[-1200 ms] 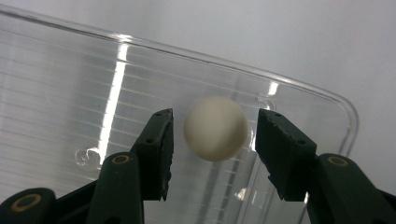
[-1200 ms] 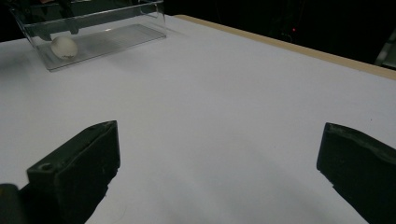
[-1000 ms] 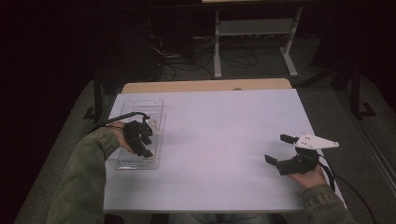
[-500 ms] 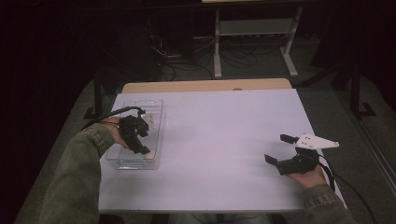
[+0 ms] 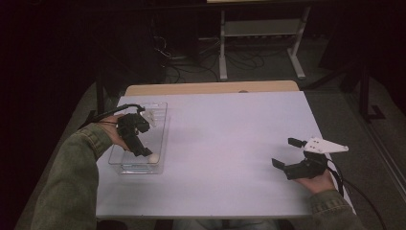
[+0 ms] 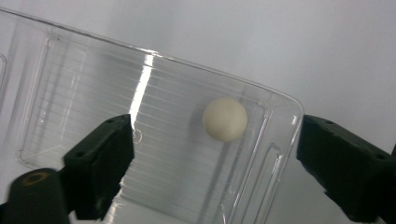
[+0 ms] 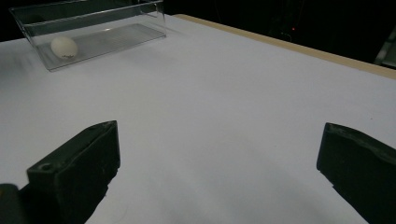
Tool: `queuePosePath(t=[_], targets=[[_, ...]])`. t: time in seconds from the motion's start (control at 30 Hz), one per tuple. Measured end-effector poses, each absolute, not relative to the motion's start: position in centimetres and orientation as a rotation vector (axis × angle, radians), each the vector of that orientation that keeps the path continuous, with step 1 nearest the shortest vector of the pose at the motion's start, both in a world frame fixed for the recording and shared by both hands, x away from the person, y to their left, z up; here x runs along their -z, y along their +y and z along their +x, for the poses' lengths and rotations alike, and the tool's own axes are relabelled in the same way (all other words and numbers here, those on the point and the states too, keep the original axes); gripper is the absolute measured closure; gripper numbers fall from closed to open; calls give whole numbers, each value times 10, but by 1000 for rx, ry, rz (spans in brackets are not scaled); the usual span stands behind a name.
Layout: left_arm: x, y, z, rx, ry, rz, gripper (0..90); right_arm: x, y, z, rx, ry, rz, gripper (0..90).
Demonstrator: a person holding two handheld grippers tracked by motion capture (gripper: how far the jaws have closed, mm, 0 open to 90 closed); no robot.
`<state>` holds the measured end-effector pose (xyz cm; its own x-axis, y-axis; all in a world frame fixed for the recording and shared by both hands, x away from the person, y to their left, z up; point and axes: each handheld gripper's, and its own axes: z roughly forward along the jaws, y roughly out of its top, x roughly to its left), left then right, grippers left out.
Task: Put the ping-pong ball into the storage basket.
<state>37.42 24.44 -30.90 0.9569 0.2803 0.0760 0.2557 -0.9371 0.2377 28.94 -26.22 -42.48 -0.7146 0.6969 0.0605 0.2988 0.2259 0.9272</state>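
Observation:
A clear plastic tray stands at the table's left side, with a white egg-shaped ball lying in its near end. My left gripper hovers just above that end, pointing down. In the left gripper view the ball rests on the tray floor below the left gripper, whose jaws have just been opening and touch nothing. My right gripper rests open near the table's right front, nothing between its fingers. From the right gripper the ball and tray lie far off.
The white table top has a wooden strip along its far edge. Beyond it, on the dark floor, stand a metal rack and loose cables. A cable trails from each gripper.
My left hand has lifted a little out of the tray, and the ball now lies alone on the tray floor. The right hand has not moved.

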Motion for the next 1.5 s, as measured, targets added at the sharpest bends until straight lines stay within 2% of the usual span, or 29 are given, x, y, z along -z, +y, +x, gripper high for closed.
queuePosePath(t=[0.23, 0.73, 1.1, 1.5], targets=[[304, 246, 373, -177, 443, 2855, 0, 425, -262, 290, -1488, 2139, 924, 0], [305, 246, 366, -195, 451, 2764, 0, 425, -264, 290, -1486, 2135, 932, 0], [305, 250, 356, -277, 438, 2648, 0, 425, -266, 287, -1488, 2122, 936, 0], [309, 272, 343, -321, 528, 2495, 0, 425, -267, 286, -1487, 2121, 934, 0]])
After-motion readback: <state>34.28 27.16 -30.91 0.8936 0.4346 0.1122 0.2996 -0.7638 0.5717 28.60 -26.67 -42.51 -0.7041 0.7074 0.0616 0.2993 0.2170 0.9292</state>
